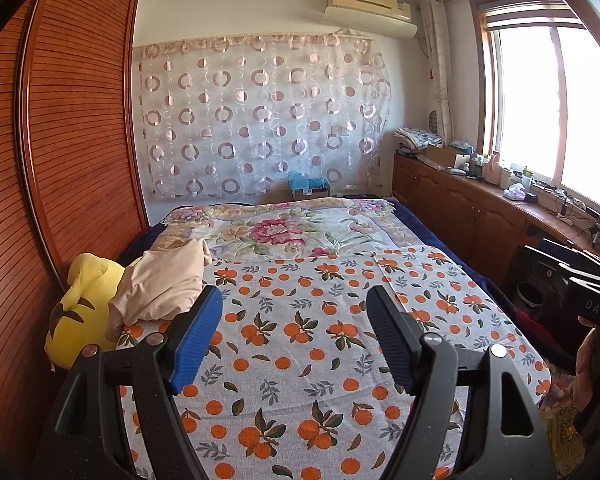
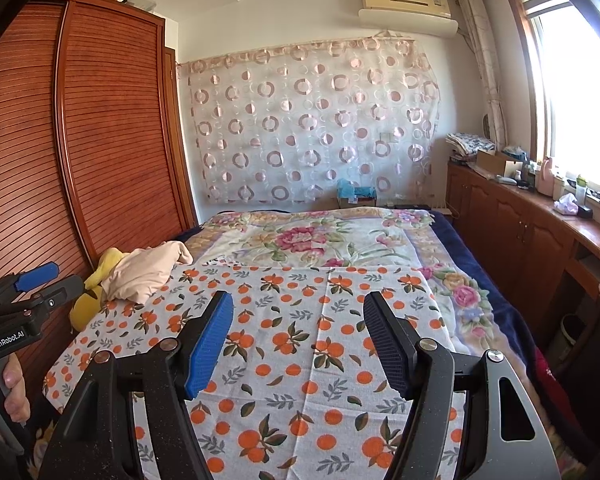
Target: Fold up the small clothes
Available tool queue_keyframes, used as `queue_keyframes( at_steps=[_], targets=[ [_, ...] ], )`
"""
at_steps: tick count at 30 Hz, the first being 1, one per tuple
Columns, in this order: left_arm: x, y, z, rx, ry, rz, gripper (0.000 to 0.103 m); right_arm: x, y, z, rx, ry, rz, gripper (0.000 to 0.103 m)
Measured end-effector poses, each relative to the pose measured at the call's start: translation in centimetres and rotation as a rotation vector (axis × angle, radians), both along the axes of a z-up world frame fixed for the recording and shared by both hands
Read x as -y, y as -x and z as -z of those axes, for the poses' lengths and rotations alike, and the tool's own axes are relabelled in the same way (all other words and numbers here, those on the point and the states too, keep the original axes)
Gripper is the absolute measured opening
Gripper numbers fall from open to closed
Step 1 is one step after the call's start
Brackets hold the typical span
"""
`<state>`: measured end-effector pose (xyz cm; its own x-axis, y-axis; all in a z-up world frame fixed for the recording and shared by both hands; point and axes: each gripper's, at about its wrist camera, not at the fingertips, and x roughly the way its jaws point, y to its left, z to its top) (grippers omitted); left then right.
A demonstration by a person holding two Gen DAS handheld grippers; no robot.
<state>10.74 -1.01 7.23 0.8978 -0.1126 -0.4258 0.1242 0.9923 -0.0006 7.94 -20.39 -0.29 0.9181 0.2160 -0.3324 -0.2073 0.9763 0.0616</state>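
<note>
The left gripper (image 1: 294, 336) was held above the bed with its fingers spread apart and nothing between them. The right gripper (image 2: 298, 338) was likewise spread wide and held nothing. Both hovered over the orange-print cloth (image 1: 312, 320) that lay flat across the near part of the bed, clear of its surface.

The task garment, a crumpled beige garment (image 1: 162, 284), lay in a heap at the left edge of the bed, resting partly on the orange-print cloth and against a yellow plush toy (image 1: 76, 304). In the right wrist view the same beige garment (image 2: 144, 270) sat well to the left of the right gripper, with the yellow plush toy (image 2: 90, 296) beneath and beside it.

A floral blanket (image 1: 284, 228) covered the far half of the bed. A slatted wooden wardrobe (image 1: 60, 152) stood along the left side, touching or just beside the plush toy; which could not be determined.
</note>
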Motion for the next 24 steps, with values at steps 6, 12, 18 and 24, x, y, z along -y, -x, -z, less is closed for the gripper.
queue_keyframes(
  at_steps=[6, 12, 18, 24],
  targets=[
    [-0.01, 0.12, 0.01, -0.001, 0.002, 0.000, 0.076, 0.13, -0.03, -0.04, 0.000, -0.002, 0.002, 0.070],
    [-0.07, 0.01, 0.02, -0.002, 0.002, 0.001, 0.076, 0.10, 0.06, 0.00, 0.003, 0.002, 0.005, 0.070],
    [-0.15, 0.15, -0.02, 0.000, 0.004, 0.002, 0.076, 0.11, 0.07, 0.06, 0.003, 0.003, 0.006, 0.070],
    [-0.28, 0.37, -0.07, 0.001, 0.006, 0.001, 0.076, 0.03, 0.14, 0.02, 0.006, 0.000, 0.008, 0.070]
  ],
)
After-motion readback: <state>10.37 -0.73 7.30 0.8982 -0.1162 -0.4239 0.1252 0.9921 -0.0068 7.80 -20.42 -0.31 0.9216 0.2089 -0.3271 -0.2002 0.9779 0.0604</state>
